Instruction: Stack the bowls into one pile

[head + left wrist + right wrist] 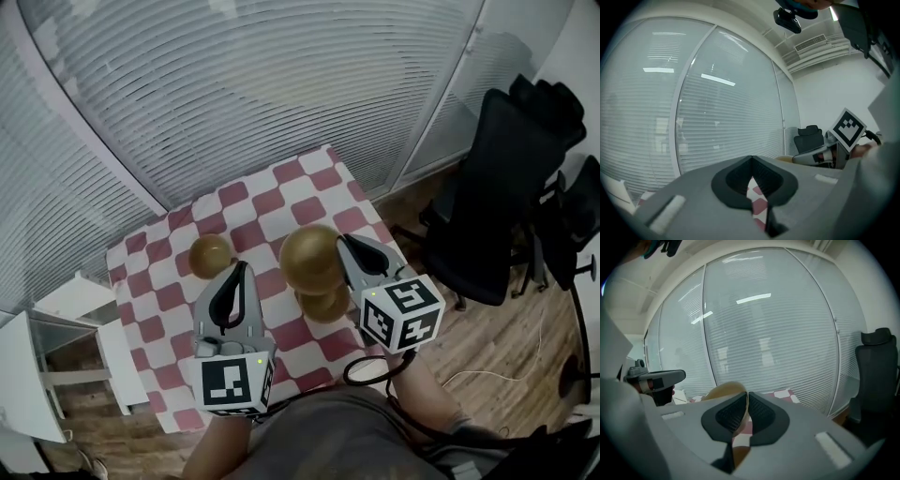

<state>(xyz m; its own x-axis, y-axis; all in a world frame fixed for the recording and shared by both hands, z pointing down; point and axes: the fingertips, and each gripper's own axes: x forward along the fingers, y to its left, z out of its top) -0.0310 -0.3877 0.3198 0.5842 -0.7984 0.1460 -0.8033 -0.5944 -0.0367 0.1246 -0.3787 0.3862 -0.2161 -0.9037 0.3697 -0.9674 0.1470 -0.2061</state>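
Note:
Three golden bowls are in the head view, over a table with a red-and-white checked cloth (159,253). One small bowl (211,255) lies upside down on the cloth's left part. My right gripper (349,246) is shut on the rim of a larger bowl (311,258) and holds it in the air, just above a third bowl (326,306) on the cloth. The right gripper view shows that rim (723,392) pinched between the pads of the right gripper (747,398). My left gripper (240,274) hovers near the small bowl; its jaws (751,161) are shut with nothing between them.
A black office chair (497,197) stands right of the table on the wooden floor. A white stand (56,328) sits at the left. A glass wall with blinds (244,84) runs behind the table. A thin cable (487,375) lies on the floor.

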